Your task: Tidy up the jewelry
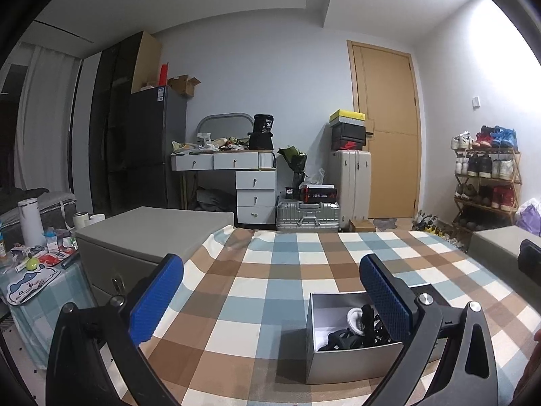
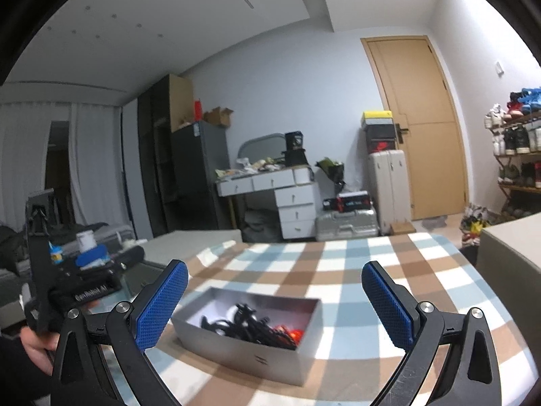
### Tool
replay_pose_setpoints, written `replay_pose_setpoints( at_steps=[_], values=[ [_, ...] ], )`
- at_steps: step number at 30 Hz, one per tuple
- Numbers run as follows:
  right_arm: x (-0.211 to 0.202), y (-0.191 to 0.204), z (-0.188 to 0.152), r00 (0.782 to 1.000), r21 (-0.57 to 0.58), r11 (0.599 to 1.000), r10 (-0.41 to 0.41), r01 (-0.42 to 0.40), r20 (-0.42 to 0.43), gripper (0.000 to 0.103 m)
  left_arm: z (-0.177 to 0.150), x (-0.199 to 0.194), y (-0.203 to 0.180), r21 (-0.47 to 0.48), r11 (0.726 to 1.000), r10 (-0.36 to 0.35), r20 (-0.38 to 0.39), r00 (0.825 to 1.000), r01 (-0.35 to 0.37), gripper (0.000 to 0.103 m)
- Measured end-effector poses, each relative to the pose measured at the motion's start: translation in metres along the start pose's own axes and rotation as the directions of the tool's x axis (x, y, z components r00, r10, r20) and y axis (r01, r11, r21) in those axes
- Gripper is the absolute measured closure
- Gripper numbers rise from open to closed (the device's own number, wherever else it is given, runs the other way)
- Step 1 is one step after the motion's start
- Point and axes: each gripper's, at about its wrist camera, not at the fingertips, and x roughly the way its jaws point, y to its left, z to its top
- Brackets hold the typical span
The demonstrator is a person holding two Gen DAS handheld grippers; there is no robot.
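Checked cloth point(image 1: 257, 270) — beyond, desk point(image 1: 223, 160), suitcase point(image 1: 351, 182), door point(image 1: 389, 128)

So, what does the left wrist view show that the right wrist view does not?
Only the left wrist view shows the cluttered side table with a white bottle, and a white item in the silver box.

Only the right wrist view shows the left tool's body with the hand holding it, and a red-orange item in the box.

Both share the checked tablecloth, the box of dark jewelry, the white desk and the wooden door.
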Motion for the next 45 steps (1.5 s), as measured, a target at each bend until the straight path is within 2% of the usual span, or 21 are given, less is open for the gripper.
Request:
replay_pose_setpoints(
  at_steps=[8,11,17,22,45],
  values=[
    [0.007,0.003,-0.013,0.998,-0.058,0.997,-0.043,0.04,-0.041,0.0,-0.018,0.014,-0.004,-0.003,1.0,-0.017,-0.073,0.997,0.017,0.001],
    [0.016,0.006,-0.015,0.994,-0.076,0.996,-0.061,0.054,-0.086,0.0,-0.02,0.019,-0.005,-0.004,1.0,-0.026,-0.114,0.993,0.025,0.001],
    [0.037,0.012,-0.022,0.975,-0.132,0.987,-0.113,0.089,-0.192,0.0,-0.019,0.017,-0.013,0.027,0.999,-0.028,-0.134,0.991,0.032,0.001],
    [0.03,0.014,-0.024,0.98,-0.145,0.986,-0.109,0.085,-0.166,0.0,-0.018,0.013,-0.011,0.013,0.999,-0.029,-0.136,0.99,0.031,0.001],
    [0.032,0.012,-0.023,0.98,-0.139,0.986,-0.114,0.091,-0.164,0.0,-0.018,0.018,-0.01,0.005,0.999,-0.035,-0.131,0.991,0.036,0.001]
  ],
)
